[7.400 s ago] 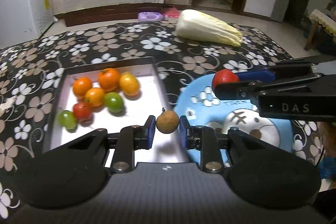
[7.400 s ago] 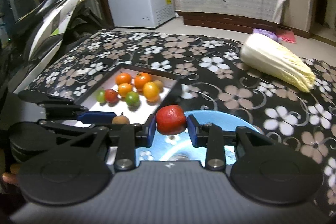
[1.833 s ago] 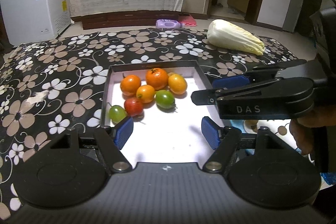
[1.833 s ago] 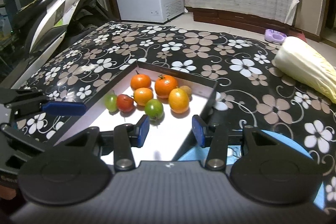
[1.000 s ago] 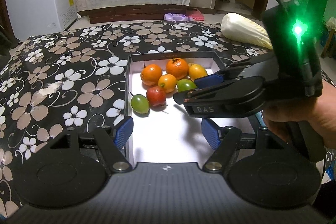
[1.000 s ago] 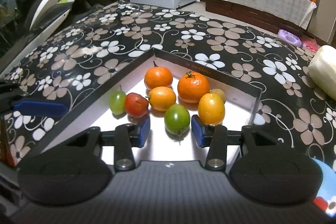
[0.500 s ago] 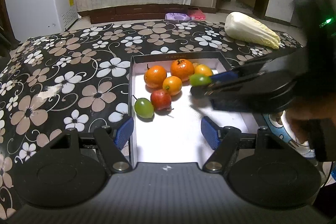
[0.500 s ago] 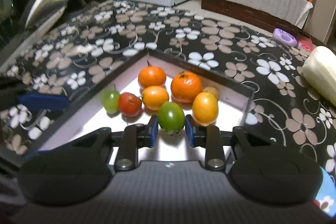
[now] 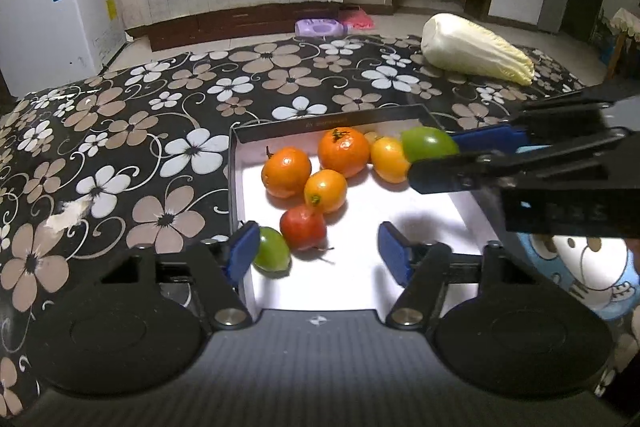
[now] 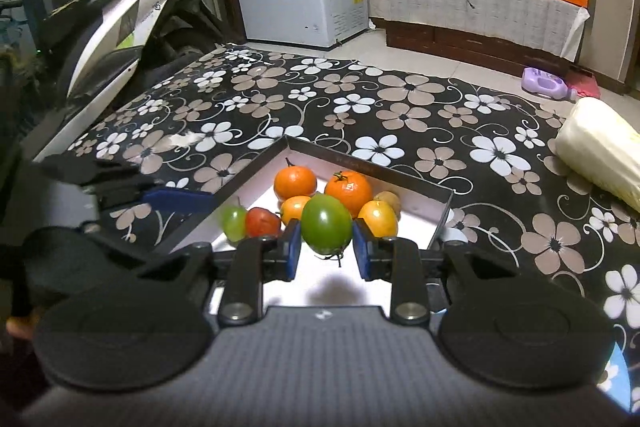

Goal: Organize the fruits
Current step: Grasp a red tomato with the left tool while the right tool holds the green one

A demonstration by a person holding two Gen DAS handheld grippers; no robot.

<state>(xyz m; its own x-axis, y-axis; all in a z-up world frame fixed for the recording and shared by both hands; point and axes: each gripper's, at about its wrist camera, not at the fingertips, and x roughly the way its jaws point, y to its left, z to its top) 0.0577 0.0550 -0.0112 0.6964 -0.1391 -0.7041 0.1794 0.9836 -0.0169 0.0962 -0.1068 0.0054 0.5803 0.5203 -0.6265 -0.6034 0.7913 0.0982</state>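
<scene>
At lower centre of the right wrist view, a green tomato (image 10: 326, 224) is clamped in the right tongs (image 10: 326, 251) above the tray (image 10: 372, 163); the left tongs (image 9: 318, 253), just narrowed, are held apart around a small green fruit (image 9: 272, 253) and a red fruit (image 9: 303, 228).

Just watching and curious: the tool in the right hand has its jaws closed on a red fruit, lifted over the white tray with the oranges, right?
Not quite: the fruit in the right gripper is green, not red. The right wrist view shows the green fruit pinched between the jaws above the white tray. The only red fruit lies in the tray beside the oranges.
</scene>
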